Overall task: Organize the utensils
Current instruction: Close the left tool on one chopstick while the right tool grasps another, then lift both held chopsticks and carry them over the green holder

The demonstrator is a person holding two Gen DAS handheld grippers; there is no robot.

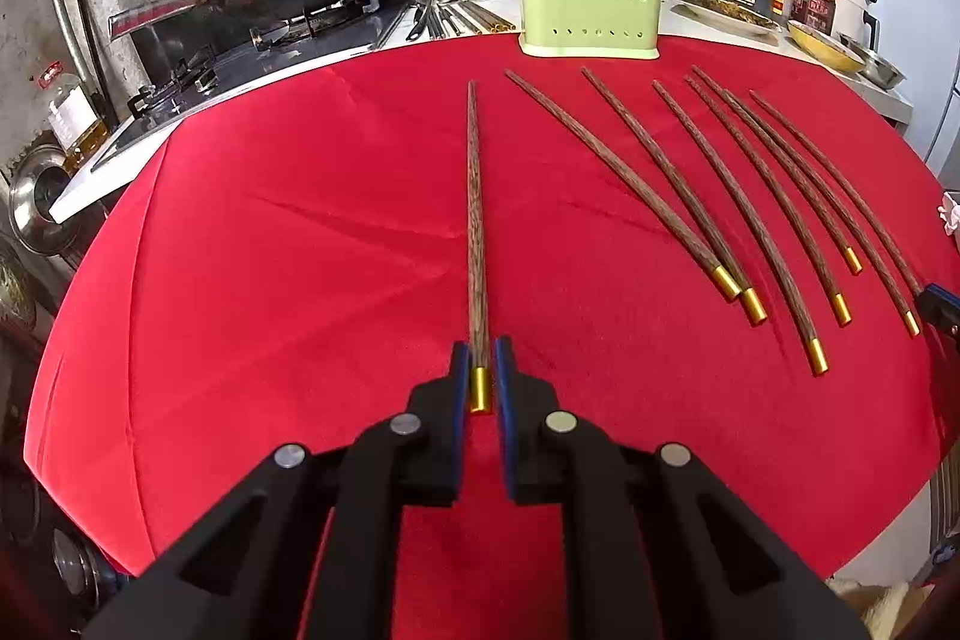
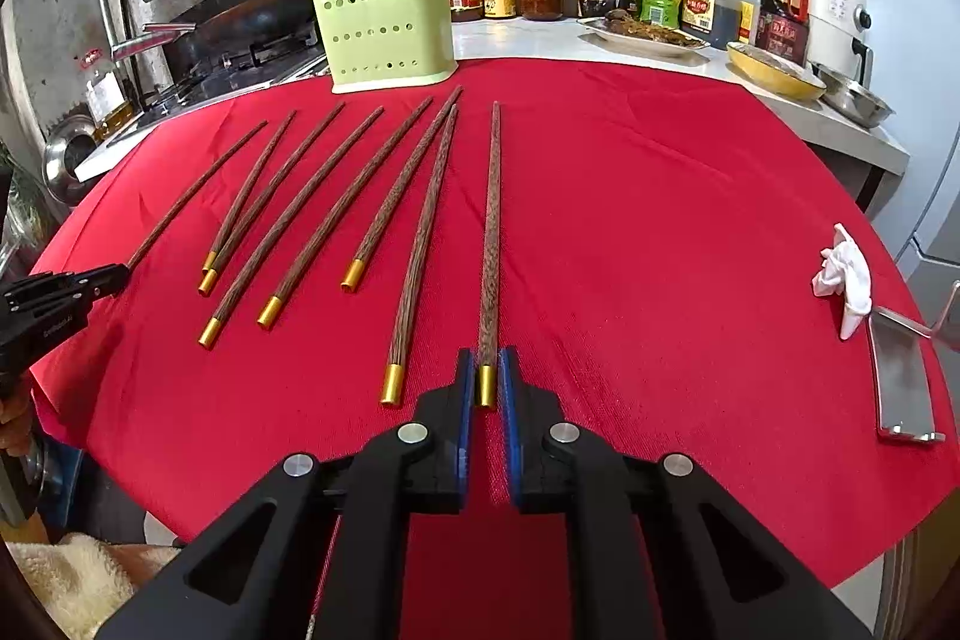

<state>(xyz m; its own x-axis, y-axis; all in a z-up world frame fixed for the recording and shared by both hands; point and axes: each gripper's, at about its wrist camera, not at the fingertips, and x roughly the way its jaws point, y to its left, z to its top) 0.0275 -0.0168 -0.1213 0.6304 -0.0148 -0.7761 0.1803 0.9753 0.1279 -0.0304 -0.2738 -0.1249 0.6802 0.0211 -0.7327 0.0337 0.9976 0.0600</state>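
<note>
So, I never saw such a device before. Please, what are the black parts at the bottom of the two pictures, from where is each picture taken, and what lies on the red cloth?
The black parts are hand-held grippers; a person carries one in each hand. Each picture comes from a camera on one gripper, looking forward along its jaws.

In the left view, the left gripper is shut on the gold-capped end of one wooden chopstick. In the right view, the right gripper is shut on another chopstick the same way.

Both chopsticks lie on the red cloth. Between them, six more loose chopsticks lie side by side. Behind stands a green holder with two chopsticks already in it.
</note>
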